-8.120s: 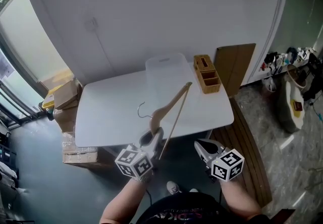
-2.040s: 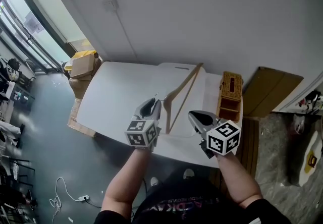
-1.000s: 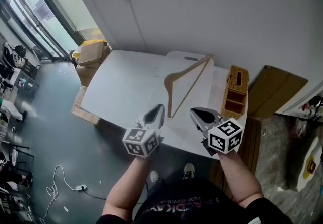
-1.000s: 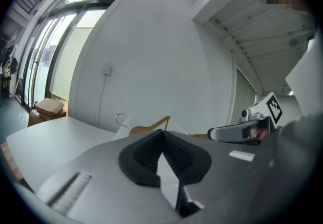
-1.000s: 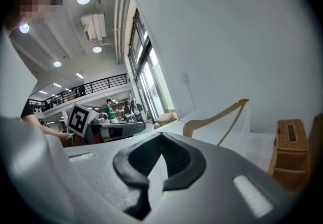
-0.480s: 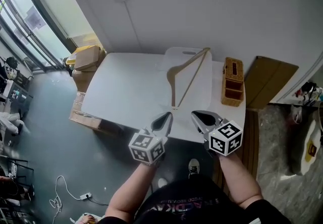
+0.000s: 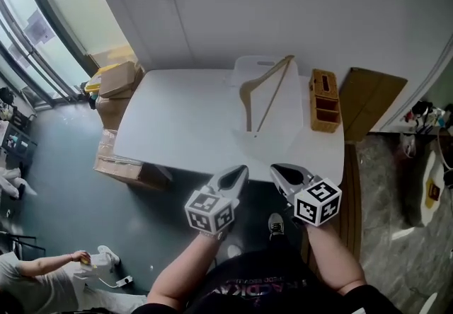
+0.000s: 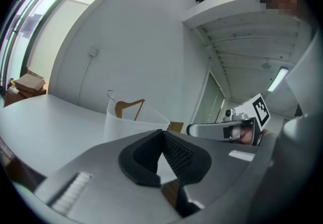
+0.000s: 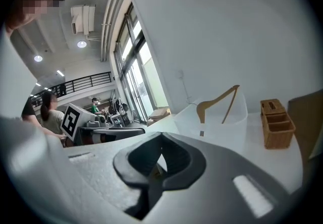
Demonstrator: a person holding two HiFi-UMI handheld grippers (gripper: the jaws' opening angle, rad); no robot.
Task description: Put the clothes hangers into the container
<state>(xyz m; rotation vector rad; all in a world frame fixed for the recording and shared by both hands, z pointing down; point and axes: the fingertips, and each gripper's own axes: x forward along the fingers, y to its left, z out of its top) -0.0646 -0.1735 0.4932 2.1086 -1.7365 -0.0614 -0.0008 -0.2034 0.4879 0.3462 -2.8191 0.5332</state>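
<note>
Compared with 2 s ago, both grippers are sitting further back from the container [image 7: 284, 130]. The left gripper [image 7: 239, 172] was then reaching right up beside it, and the 2 are now hanging off the table's near edge, well apart from it.

The white table [image 7: 177, 114] is carrying the translucent white container toward its right end. A wicker box [image 7: 324, 100] is standing just to the right of the container. 1 wooden hanger [image 7: 265, 76] is leaning inside the container, its hook end poking above the far rim.

The placing step is looking finished, and the grippers seem to be resting between moves. No other hanger is showing on the table, so the next move is probably calling for finding another one elsewhere, or stopping if there is none.

The left gripper's jaws are meeting at the tips with nothing between them. The right gripper [image 7: 279, 170] is pinched closed the same way, empty and touching nothing
</note>
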